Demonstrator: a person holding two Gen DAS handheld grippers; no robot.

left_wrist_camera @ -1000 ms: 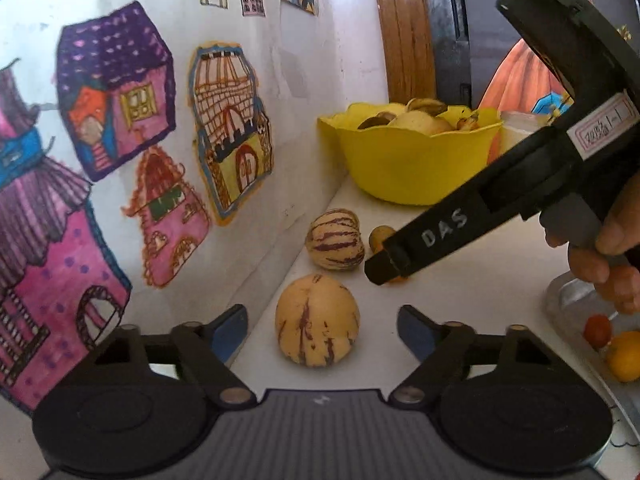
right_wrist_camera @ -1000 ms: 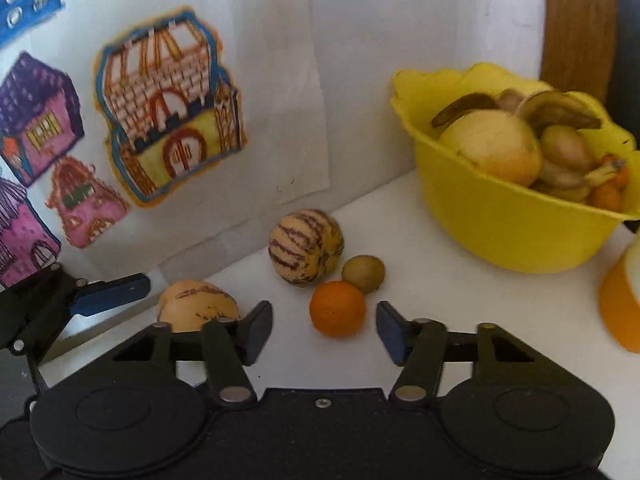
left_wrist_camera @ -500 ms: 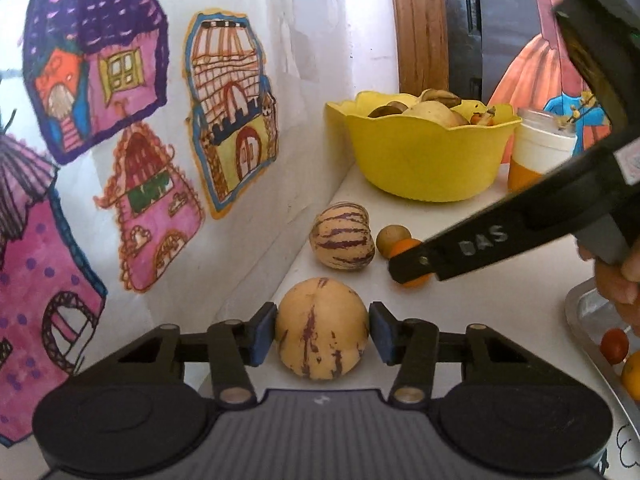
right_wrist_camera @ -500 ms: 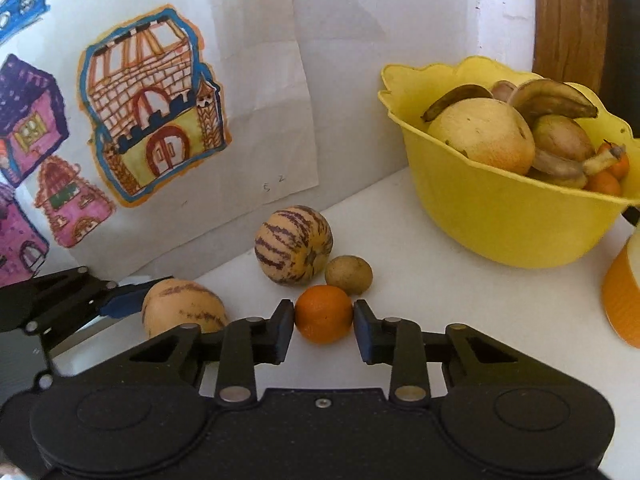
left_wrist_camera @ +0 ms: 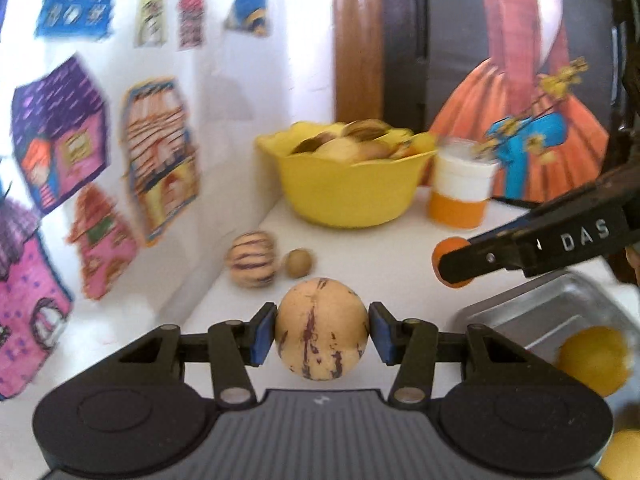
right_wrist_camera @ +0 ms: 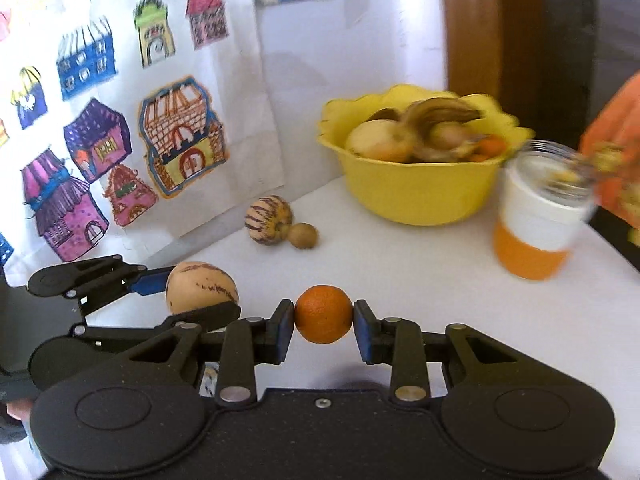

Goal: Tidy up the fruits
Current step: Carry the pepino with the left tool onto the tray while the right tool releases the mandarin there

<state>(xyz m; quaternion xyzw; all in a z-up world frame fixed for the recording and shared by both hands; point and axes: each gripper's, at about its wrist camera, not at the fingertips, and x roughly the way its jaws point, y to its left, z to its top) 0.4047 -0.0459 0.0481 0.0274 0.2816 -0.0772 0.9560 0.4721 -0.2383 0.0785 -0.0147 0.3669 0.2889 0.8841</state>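
Both fruits gripped and apparently clear of the white counter (right_wrist_camera: 400,264); step in hand looks like the carry phase of a two-handed pick.

Left gripper (left_wrist_camera: 322,330): blue pads clamped on both sides of a pale beige round melon-like fruit with purple streaks (left_wrist_camera: 322,330). The right wrist view shows that fruit (right_wrist_camera: 202,288) out at the left, just beside the right gripper.

Still on the counter by the wall of coloured house drawings (right_wrist_camera: 120,152): a cream round fruit with dark purple stripes (right_wrist_camera: 268,220), touching a small brown-green round fruit (right_wrist_camera: 303,235).

Right gripper (right_wrist_camera: 323,315): jaws narrow, pinched on a small orange citrus fruit (right_wrist_camera: 323,315).

Further right: a yellow plastic scalloped bowl (right_wrist_camera: 420,200) already full of mixed fruit, then a white-and-orange lidded cup (right_wrist_camera: 536,228). A silver metal tray (left_wrist_camera: 552,300) sits at the right edge of the left wrist view, holding a yellow round fruit (left_wrist_camera: 594,360).

Next move, my guess: carry each fruit to bowl or tray and open over a free spot; bowl is heaped, so roll-off risk.

Unclear: destination not evident. Tray cut off by frame. Bowl contents and cup blurred. Underside of both fruits hidden, so lift height unknown.
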